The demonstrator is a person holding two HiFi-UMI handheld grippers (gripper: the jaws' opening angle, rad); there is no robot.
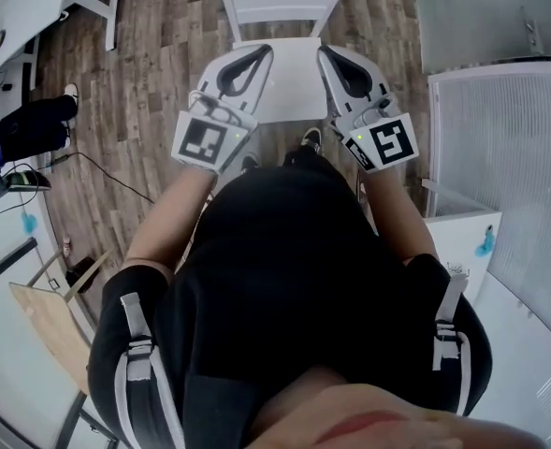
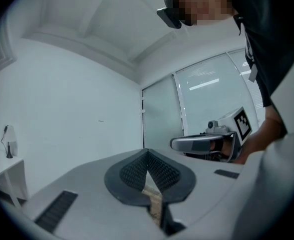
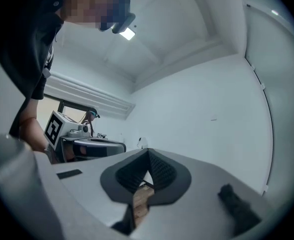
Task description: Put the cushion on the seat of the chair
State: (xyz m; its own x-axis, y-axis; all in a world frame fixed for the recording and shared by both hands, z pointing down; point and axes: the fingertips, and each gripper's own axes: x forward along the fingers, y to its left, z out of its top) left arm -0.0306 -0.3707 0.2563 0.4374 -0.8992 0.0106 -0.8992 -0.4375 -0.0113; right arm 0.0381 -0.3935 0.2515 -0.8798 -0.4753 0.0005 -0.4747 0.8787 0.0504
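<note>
The left gripper [image 1: 262, 54] and right gripper [image 1: 325, 54] were both shut and empty, held side by side over the white chair [image 1: 282, 3]. Open wooden floor [image 1: 153, 73] lay to its left, and a white panel [image 1: 500, 148] stood near its right. Whether the white surface between the grippers was cushion or bare seat could not be told.

the chair [image 1: 284, 7] at the top centre is white, standing on a floor [image 1: 163, 54] of brown wood-grain planks. the left gripper [image 1: 264, 52] and right gripper [image 1: 324, 54] are light grey, with black pads [image 2: 132, 171] in a fine mesh pattern. each marker cube [image 1: 205, 140] shows black squares on white. the shirt [image 1: 284, 251] is black, the wall [image 2: 62, 109] white.
</note>
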